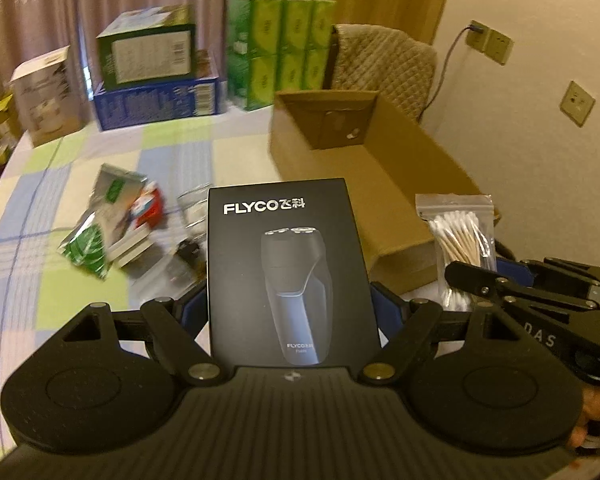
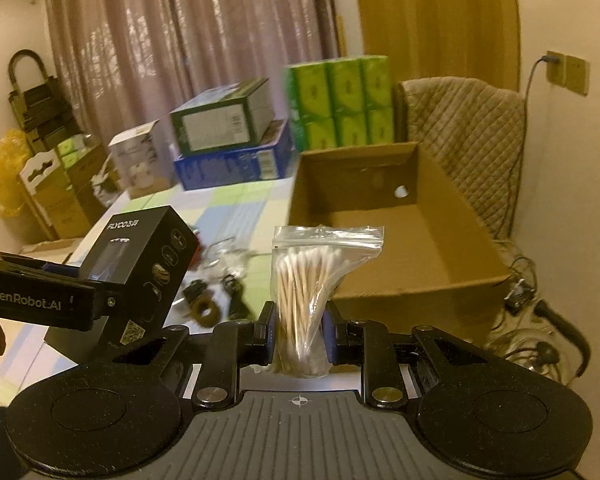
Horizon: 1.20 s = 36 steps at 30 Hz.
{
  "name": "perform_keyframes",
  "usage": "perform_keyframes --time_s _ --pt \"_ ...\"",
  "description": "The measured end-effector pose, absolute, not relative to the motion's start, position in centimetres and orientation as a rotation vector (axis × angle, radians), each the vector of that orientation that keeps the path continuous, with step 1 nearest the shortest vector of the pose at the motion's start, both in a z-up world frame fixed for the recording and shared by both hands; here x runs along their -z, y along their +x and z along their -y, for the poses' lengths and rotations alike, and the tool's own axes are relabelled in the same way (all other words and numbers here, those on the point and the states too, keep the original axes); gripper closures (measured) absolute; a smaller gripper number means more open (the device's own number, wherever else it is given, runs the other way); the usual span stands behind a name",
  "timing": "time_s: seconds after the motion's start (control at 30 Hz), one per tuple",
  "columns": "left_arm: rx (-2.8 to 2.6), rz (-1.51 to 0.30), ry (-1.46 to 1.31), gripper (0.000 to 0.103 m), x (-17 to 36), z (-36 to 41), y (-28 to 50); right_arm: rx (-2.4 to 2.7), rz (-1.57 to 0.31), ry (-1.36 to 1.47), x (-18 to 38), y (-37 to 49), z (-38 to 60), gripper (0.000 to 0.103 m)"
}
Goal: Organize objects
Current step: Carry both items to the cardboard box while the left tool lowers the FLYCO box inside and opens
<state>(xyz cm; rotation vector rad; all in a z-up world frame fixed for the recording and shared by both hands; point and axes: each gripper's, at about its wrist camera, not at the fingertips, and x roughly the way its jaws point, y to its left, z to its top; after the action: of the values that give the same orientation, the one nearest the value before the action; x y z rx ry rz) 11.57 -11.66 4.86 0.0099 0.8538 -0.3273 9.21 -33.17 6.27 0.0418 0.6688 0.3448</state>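
My left gripper (image 1: 290, 312) is shut on a black FLYCO shaver box (image 1: 284, 268), held upright above the table; the same shaver box (image 2: 140, 272) shows at the left of the right wrist view. My right gripper (image 2: 300, 332) is shut on a clear zip bag of cotton swabs (image 2: 308, 300), also upright; that swab bag (image 1: 460, 240) appears at the right in the left wrist view. An open cardboard box (image 2: 380, 240) sits just beyond both grippers, its inside bare. Loose items (image 1: 116, 224) lie on the checked tablecloth: green packets, a red packet, a glass, black clips.
Stacked green and blue cartons (image 1: 152, 76) and green tissue packs (image 1: 280, 48) stand at the table's far edge. A white carton (image 1: 48, 96) is at the far left. A quilted chair back (image 2: 468, 140) rises behind the cardboard box. Cables (image 2: 532, 320) lie on the floor to the right.
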Motion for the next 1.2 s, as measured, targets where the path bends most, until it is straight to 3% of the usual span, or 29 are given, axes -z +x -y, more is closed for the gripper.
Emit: perform_keyframes --time_s 0.4,1.2 --pt "0.421 -0.842 0.029 0.024 -5.9 18.1 16.5 -0.267 -0.654 0.037 -7.4 13.9 38.9 0.083" --pt "0.498 -0.888 0.054 0.024 -2.6 25.3 24.7 -0.208 -0.727 0.110 -4.5 21.4 43.4 0.083"
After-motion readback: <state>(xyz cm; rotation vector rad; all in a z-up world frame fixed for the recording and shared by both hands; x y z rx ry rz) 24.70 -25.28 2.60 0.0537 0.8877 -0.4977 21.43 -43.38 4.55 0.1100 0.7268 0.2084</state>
